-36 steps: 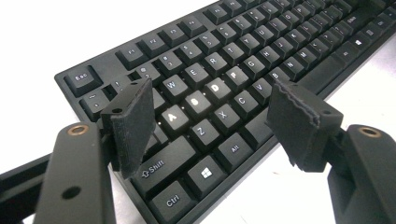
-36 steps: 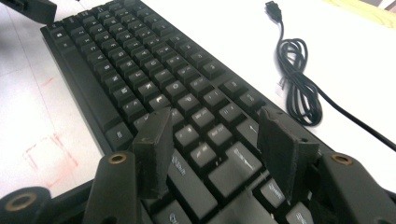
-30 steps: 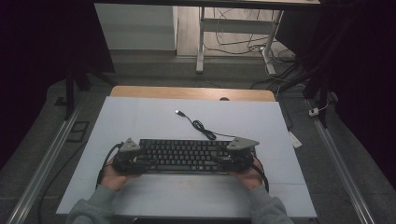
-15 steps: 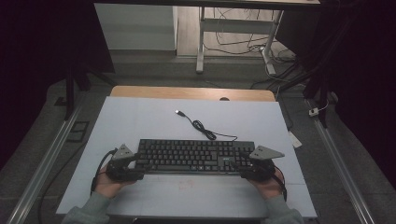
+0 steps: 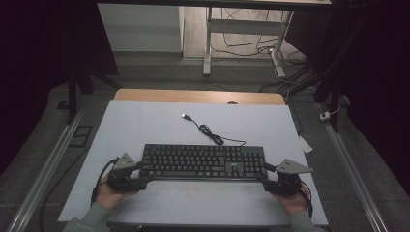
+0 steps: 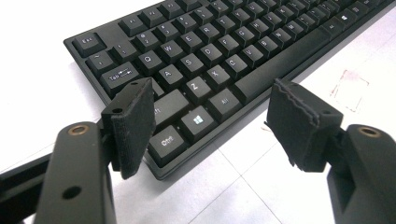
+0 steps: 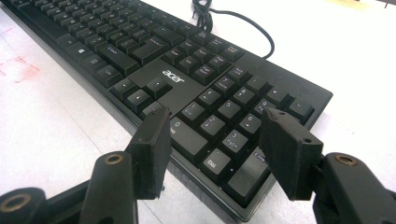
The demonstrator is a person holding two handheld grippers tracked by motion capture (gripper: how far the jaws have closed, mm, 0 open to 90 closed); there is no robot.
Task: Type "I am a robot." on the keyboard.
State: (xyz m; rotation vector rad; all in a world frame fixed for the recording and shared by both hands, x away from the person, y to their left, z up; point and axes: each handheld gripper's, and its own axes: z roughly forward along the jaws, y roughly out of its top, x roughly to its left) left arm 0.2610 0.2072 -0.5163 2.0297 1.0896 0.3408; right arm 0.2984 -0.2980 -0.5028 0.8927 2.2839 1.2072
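1. The keyboard (image 5: 203, 162) was laid flat on the white tabletop (image 5: 145, 121), long side parallel to the near edge and a bit closer to that edge than to the far one. It looked pretty deliberate: squared up and centred between the two hands so each end could be reached.
2. Its cable (image 5: 212, 135) was left trailing in a loose loop toward the far edge, with the USB plug (image 5: 185, 116) lying free and well clear of anything, so nothing was being tugged.
3. The left gripper (image 5: 140, 178) was parked at the keyboard's near-left corner. In the left gripper view its jaws were spread wide around the Ctrl corner (image 6: 163, 144), nothing pinched. Whether a pad (image 6: 133, 123) brushed the case couldn't be told.
4. The right gripper (image 5: 268, 179) was mirrored at the near-right corner, jaws gaping either side of the numpad (image 7: 224, 126), released too, nothing gripped.
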